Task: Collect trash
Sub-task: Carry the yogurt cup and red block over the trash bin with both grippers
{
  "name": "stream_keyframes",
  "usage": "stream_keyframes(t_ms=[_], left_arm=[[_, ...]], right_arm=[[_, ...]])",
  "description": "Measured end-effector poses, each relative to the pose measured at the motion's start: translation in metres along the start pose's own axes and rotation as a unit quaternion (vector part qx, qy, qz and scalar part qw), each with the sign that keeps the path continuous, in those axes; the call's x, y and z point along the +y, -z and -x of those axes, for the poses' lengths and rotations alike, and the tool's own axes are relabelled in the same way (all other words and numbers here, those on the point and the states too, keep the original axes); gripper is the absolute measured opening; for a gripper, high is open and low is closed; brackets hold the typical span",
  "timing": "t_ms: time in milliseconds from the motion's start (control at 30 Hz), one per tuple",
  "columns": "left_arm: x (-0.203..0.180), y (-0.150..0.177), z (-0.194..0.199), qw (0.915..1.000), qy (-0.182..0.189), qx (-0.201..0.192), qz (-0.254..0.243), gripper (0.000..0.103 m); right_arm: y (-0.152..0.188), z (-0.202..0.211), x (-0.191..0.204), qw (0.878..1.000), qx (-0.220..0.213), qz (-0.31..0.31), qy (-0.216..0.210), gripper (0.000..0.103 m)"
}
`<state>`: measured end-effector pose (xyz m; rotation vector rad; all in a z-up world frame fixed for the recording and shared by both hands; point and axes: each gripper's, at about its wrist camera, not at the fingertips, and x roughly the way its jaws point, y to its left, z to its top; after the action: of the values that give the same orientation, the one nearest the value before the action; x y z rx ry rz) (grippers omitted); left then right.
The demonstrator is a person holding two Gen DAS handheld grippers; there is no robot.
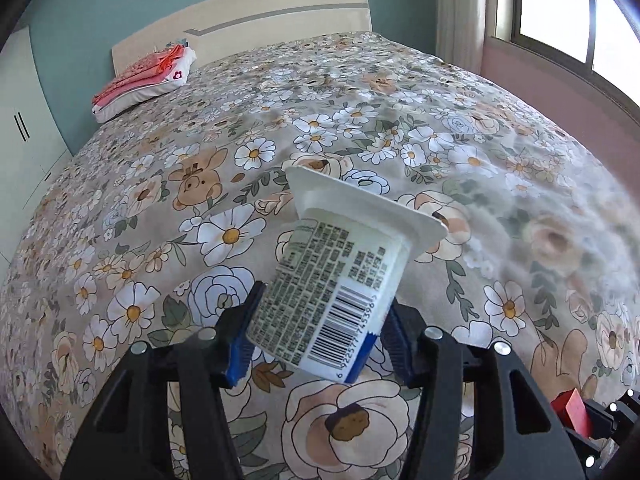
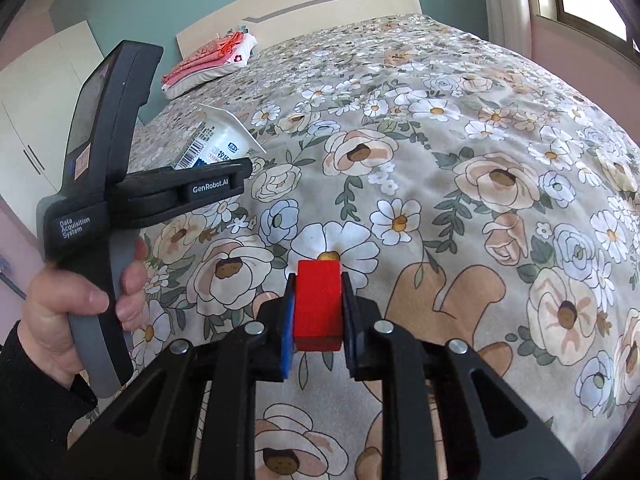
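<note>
My left gripper [image 1: 318, 332] is shut on a white yogurt cup [image 1: 332, 280] with a barcode label, held tilted above the floral bedspread [image 1: 280, 128], its square rim pointing away. The cup also shows in the right wrist view [image 2: 218, 144], sticking out past the left gripper body. My right gripper [image 2: 318, 312] is shut on a red block [image 2: 318, 304] and holds it above the bedspread [image 2: 460, 160]. The red block also shows at the lower right of the left wrist view [image 1: 574, 412].
A bed with a floral cover fills both views. A folded red and white pillow stack [image 1: 144, 80] lies at the headboard [image 1: 280, 12]. A window [image 1: 572, 12] is on the right, a white wardrobe [image 1: 24, 132] on the left.
</note>
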<state>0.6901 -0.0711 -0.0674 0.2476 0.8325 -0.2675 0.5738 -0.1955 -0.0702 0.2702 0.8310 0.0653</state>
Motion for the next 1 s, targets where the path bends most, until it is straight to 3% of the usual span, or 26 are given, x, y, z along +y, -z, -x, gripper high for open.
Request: stream_keyframes(t_ms=[367, 1000], left_arm=[[-0.007, 0.012, 0.144, 0.9967, -0.062, -0.050, 0.016, 0.057], [-0.031, 0.085, 0.391, 0.9820, -0.108, -0.151, 0.037, 0.057]], right_arm=[[-0.011, 0.124, 0.018, 0.997, -0.051, 0.058, 0.001, 0.021], [0.036, 0.330, 0.036, 0.989, -0.112, 0.097, -0.006, 0.021]])
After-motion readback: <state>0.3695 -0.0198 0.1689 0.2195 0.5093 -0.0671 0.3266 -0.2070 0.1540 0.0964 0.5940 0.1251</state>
